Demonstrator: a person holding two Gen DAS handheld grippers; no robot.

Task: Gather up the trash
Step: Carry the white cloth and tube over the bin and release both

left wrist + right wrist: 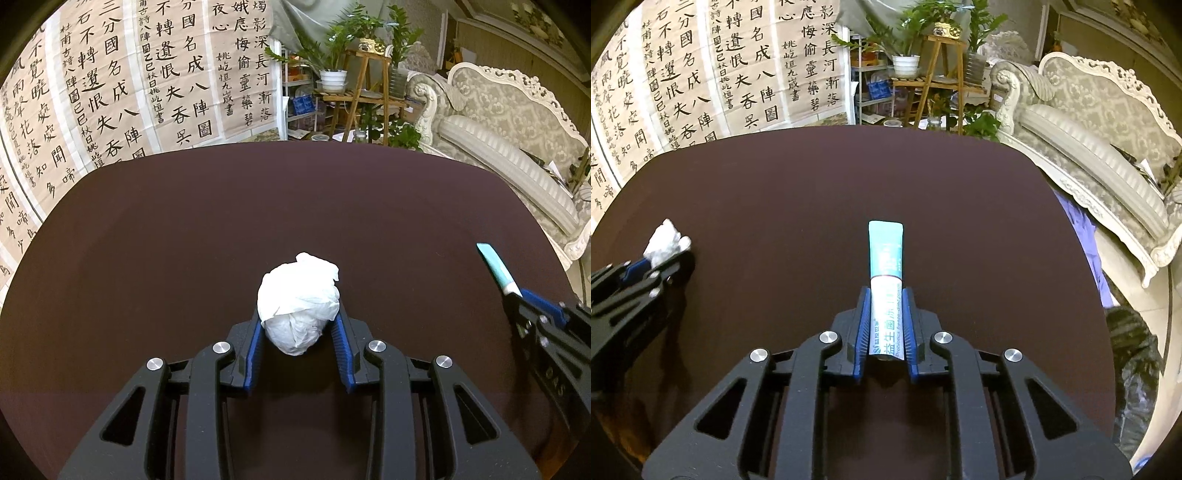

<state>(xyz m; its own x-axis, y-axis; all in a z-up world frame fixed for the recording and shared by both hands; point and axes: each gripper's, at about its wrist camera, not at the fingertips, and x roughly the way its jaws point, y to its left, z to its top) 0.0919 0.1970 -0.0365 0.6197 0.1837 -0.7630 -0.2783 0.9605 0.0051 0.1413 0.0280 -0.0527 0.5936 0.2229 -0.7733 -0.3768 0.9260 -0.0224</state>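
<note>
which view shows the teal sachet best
The right wrist view: the teal sachet runs up the centre, clamped in the right tool, print readable. The left wrist view shows only its teal end edge-on at the far right.

1 tissue wad (299, 306), 1 sachet (886, 273)

The table (295, 206) looks matt and smooth; the tissue (299, 306) is crumpled soft paper; the sachet (886, 273) is glossy; the grippers' fingers (255, 347) are ribbed plastic.
</note>
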